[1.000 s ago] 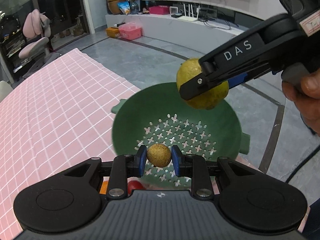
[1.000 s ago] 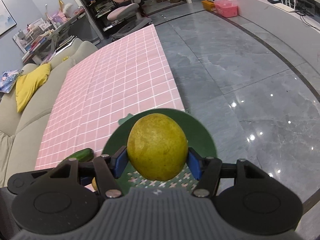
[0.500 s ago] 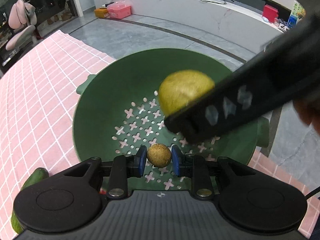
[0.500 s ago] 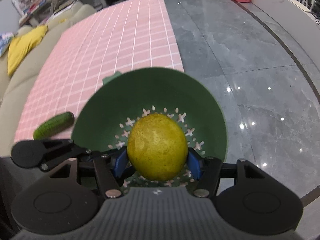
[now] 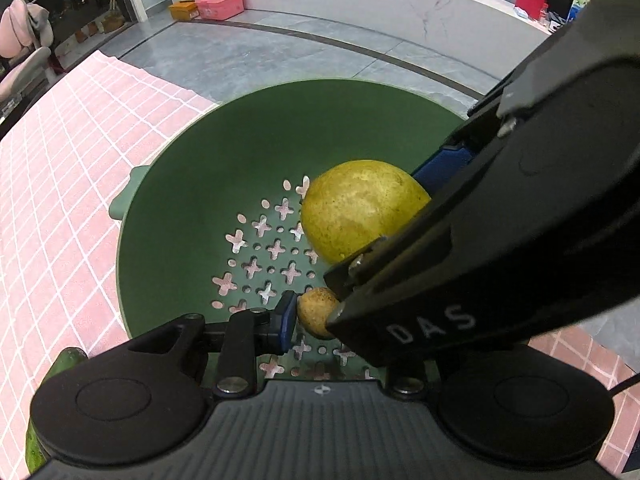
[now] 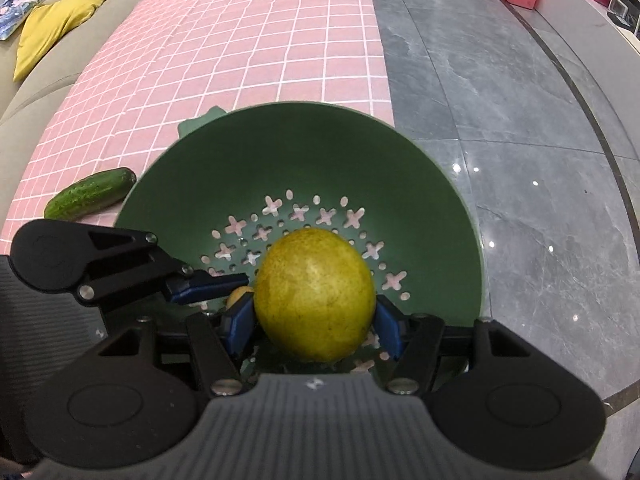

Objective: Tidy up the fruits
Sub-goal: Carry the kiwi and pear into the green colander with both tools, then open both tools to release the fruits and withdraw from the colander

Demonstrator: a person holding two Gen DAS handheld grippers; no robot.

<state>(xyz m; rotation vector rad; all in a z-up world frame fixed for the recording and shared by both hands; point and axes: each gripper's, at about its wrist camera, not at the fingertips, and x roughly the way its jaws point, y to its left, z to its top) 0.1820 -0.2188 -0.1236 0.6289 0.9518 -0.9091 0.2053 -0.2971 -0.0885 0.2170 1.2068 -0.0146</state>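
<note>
Both black two-finger grippers reach into the matte green plastic colander (image 6: 440, 200) with cross-shaped holes. Right gripper (image 6: 314, 316) clamps a speckled yellow-green round fruit (image 6: 314, 294) low centre; left gripper (image 5: 316, 314) pinches a small tan round fruit (image 5: 314, 310). A bumpy green cucumber (image 6: 90, 194) lies left on pink checked cloth (image 6: 240, 48), just beside the rim.

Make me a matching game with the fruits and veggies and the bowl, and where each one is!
Things:
1. big yellow fruit
2. small brown fruit
3. cucumber
4. green colander

Places:
A. on the pink cloth, beside the colander
B. in the left gripper
C. on the table's edge, holes in its bottom
D. in the right gripper

Pairs: 1-D, 2-B, 3-A, 4-C
</note>
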